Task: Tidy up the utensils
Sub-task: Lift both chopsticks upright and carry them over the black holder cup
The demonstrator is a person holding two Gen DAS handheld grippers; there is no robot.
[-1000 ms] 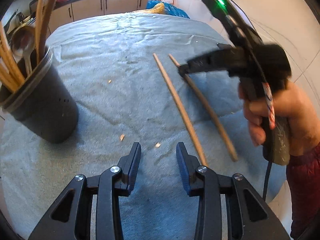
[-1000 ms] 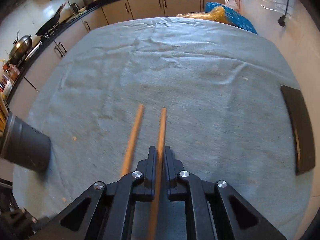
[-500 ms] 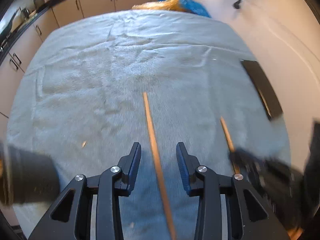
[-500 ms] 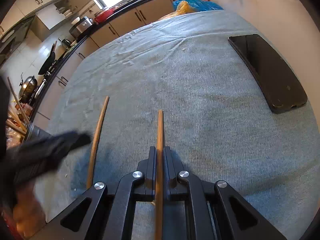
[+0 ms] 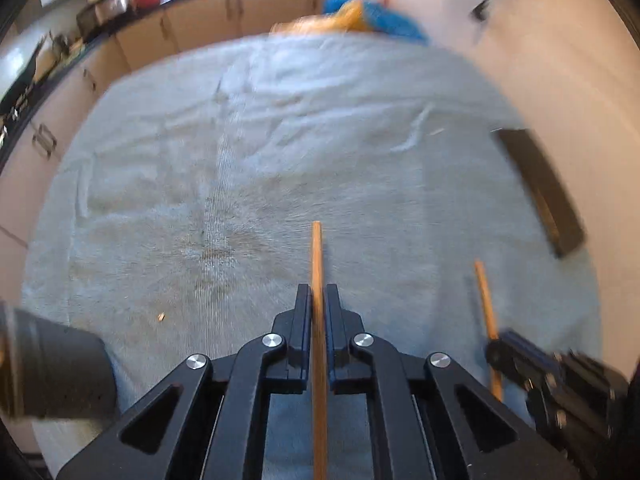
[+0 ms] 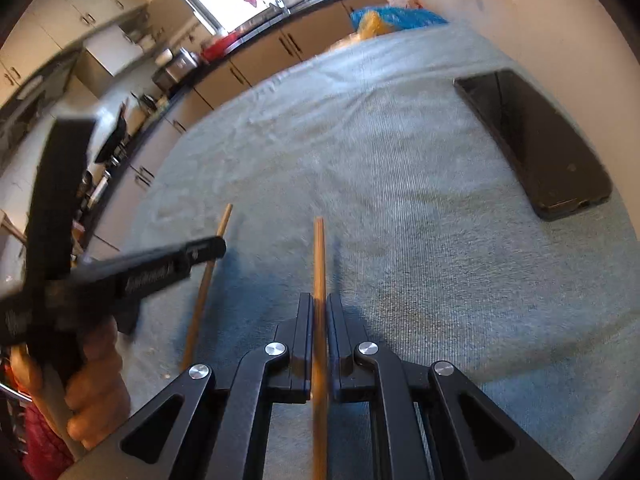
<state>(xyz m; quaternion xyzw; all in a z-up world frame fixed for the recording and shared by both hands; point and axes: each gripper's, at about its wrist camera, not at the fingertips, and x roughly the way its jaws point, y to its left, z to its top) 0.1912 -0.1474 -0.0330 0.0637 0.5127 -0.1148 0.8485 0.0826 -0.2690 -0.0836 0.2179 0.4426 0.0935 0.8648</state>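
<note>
**Desk:** With both tools down on the grey towel-covered worktop, what does each one have?

**Photographer:** One thin wooden chopstick apiece. The left gripper has its jaws clenched on a chopstick that runs forward between them, tip out over the cloth. The right gripper grasps a second chopstick the same way. In the right wrist view, the left tool's chopstick shows as the stick lying at an angle beside it, the tool's black body across it.

**Desk:** Which step of the job is this?

**Photographer:** The pick-up, I would judge. Both sticks are gripped low, near the cloth; whether either is clear of it I cannot tell.

**Desk:** And next?

**Photographer:** Likely the dark grey cylindrical utensil holder at the left edge of the left wrist view. Each stick would need lifting, tipping upright and lowering into the holder's mouth, one hand at a time so the tools do not collide.

**Desk:** Anything legible?

**Photographer:** There is pale lettering on the left tool's arm in the right view, too blurred to read. A flat black smartphone lies on the cloth to the right, screen dark, no brand visible.
</note>
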